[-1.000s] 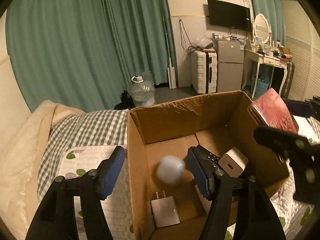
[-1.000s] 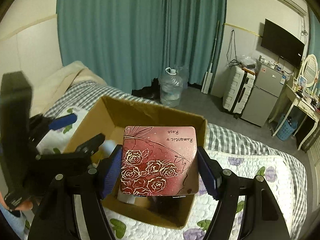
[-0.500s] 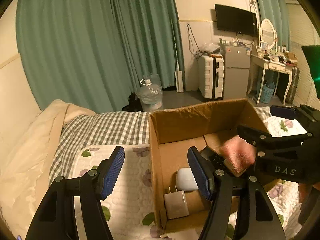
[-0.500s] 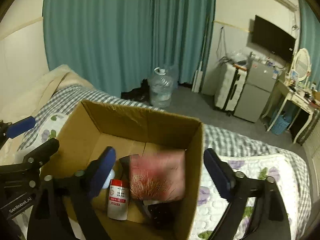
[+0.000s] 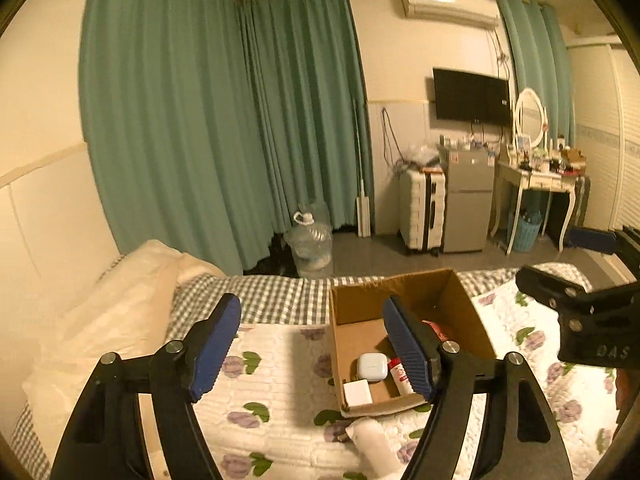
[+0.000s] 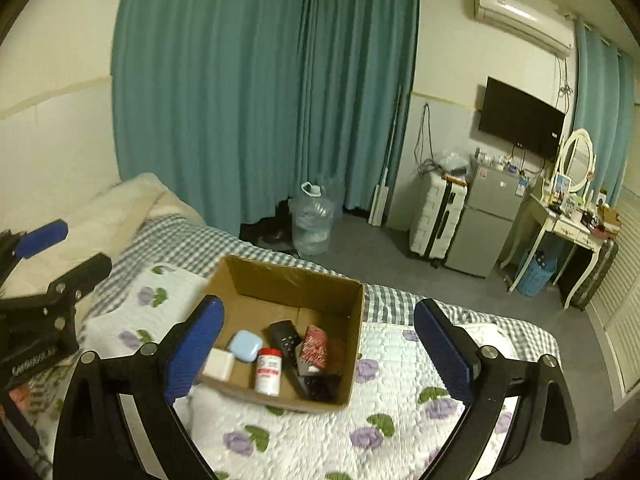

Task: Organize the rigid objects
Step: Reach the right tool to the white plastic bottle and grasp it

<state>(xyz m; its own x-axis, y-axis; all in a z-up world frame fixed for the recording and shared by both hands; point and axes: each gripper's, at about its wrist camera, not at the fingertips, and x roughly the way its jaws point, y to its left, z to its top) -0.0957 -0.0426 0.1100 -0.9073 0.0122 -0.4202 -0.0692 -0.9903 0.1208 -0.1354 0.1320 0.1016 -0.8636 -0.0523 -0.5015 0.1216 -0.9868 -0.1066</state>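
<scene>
The left claw (image 5: pixel 312 344) is hanging above the bed with its blue pads spread wide and nothing between them. The right claw (image 6: pixel 316 344) is hanging likewise, pads far apart and holding nothing. In each wrist view the other claw is showing at the frame edge: the right one at the right side of the left view, the left one at the left side of the right view.

Below and ahead of both claws, an open cardboard box (image 6: pixel 352 344) is sitting on the bed's floral quilt (image 6: pixel 404 416).

Contents of the box, seen from the right wrist:
- a white square charger (image 6: pixel 218 364) is lying at the near left corner;
- a pale blue rounded case (image 6: pixel 243 345) is lying just behind it;
- a white bottle with a red cap (image 6: pixel 269 372) is lying beside the case;
- a black remote (image 6: pixel 285 338) is lying slanted near the middle;
- a red rose-patterned box (image 6: pixel 314 346) is leaning toward the right wall, touching the remote;
- a dark item at the near right corner is lying too blurred to identify.

A white roll-shaped object (image 5: pixel 370 440) is lying on the quilt just outside the box's near edge.

Beyond the bed, a water jug (image 6: pixel 311 220) is standing on the floor before the green curtains (image 6: pixel 240 100).
</scene>
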